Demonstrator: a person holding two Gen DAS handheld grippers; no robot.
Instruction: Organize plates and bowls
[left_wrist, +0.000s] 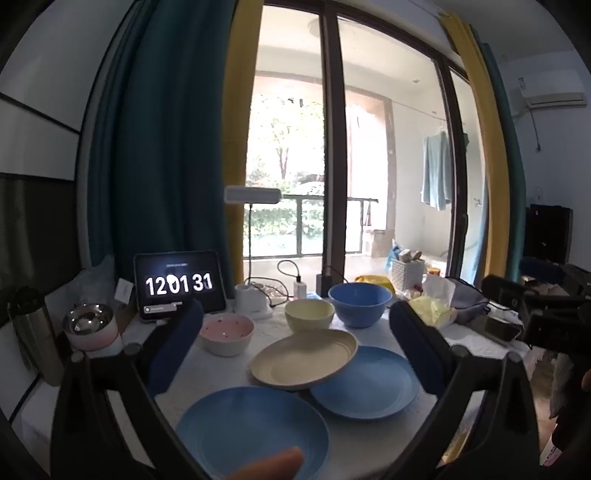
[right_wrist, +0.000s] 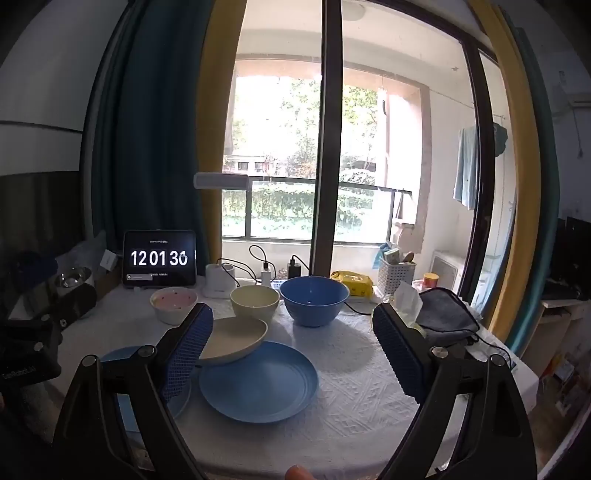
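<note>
1. Both sets of fingers spread wide and empty: left gripper (left_wrist: 291, 332), right gripper (right_wrist: 295, 347) hovering above the surface (right_wrist: 351, 387).
2. Nothing stacked yet, by the look of it: cream plate (left_wrist: 304, 358) tilted across the far blue plate (left_wrist: 365, 384); near blue plate (left_wrist: 251, 424) apart.
3. Behind: pink bowl (left_wrist: 227, 334), cream bowl (left_wrist: 309, 314), blue bowl (left_wrist: 359, 302) in a row.
4. Next up, likely: pinch the cream plate's raised rim, lift clear.

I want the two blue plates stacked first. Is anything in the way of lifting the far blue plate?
Yes. The cream plate lies tilted with its edge resting on the far blue plate, so it must come off first. The right gripper is open and empty above the table; nothing else stands between it and that plate.
</note>
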